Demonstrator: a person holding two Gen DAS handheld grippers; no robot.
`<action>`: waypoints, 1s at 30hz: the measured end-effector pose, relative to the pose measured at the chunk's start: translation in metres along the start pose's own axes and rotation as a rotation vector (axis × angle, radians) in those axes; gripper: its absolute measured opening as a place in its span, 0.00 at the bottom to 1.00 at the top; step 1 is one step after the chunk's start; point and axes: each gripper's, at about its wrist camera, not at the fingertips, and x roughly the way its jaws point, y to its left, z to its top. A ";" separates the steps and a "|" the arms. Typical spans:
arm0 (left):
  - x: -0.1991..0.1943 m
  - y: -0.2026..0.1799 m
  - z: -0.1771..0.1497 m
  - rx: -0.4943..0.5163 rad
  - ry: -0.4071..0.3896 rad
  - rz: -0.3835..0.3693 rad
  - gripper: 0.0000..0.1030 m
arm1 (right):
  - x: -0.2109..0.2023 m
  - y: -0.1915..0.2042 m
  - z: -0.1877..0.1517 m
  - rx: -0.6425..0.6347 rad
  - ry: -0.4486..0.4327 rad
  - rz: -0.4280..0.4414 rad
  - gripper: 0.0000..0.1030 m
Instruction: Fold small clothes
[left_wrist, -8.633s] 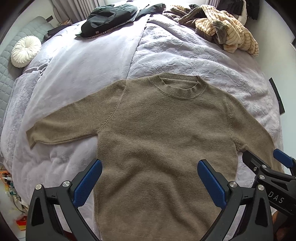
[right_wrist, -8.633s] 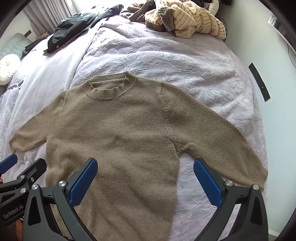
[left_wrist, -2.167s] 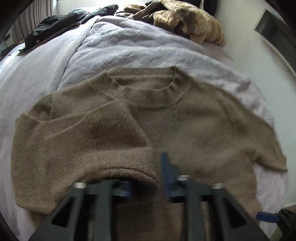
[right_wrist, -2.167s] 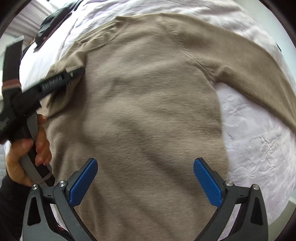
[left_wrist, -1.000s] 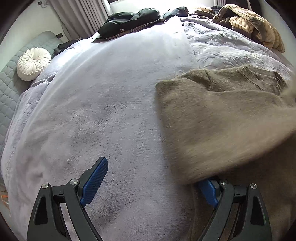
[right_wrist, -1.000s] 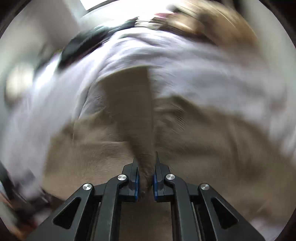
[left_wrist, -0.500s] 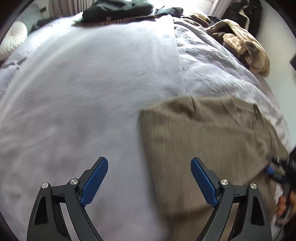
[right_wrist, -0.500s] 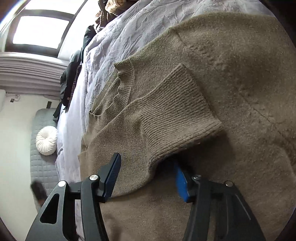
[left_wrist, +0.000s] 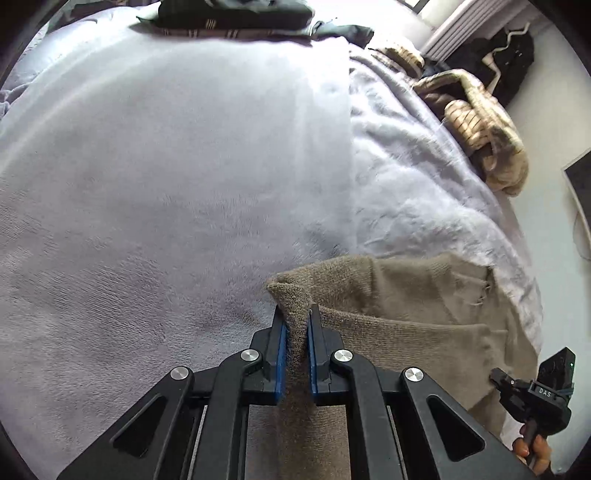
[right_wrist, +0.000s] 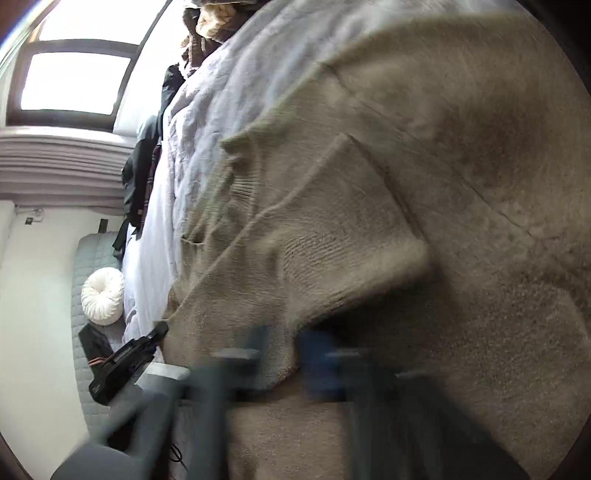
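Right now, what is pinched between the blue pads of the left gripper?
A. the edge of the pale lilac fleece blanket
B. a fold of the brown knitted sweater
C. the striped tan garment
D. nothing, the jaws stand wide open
B: in the left wrist view the left gripper has its jaws closed on a raised corner fold of the brown knitted sweater, which lies on the pale lilac fleece blanket.

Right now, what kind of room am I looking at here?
Most likely a bedroom: a wide bed under a lilac blanket, a grey quilted headboard with a round white cushion, and loose clothes piled at the far edge.
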 end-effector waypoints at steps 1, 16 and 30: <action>-0.003 0.001 0.001 0.000 -0.007 -0.009 0.10 | -0.003 0.008 0.001 -0.022 -0.010 0.016 0.07; 0.025 0.024 -0.006 -0.042 0.048 0.015 0.11 | -0.008 -0.048 0.013 0.183 -0.050 0.054 0.11; -0.022 0.003 -0.018 0.055 -0.020 0.214 0.54 | -0.067 -0.038 0.005 0.062 -0.111 -0.256 0.12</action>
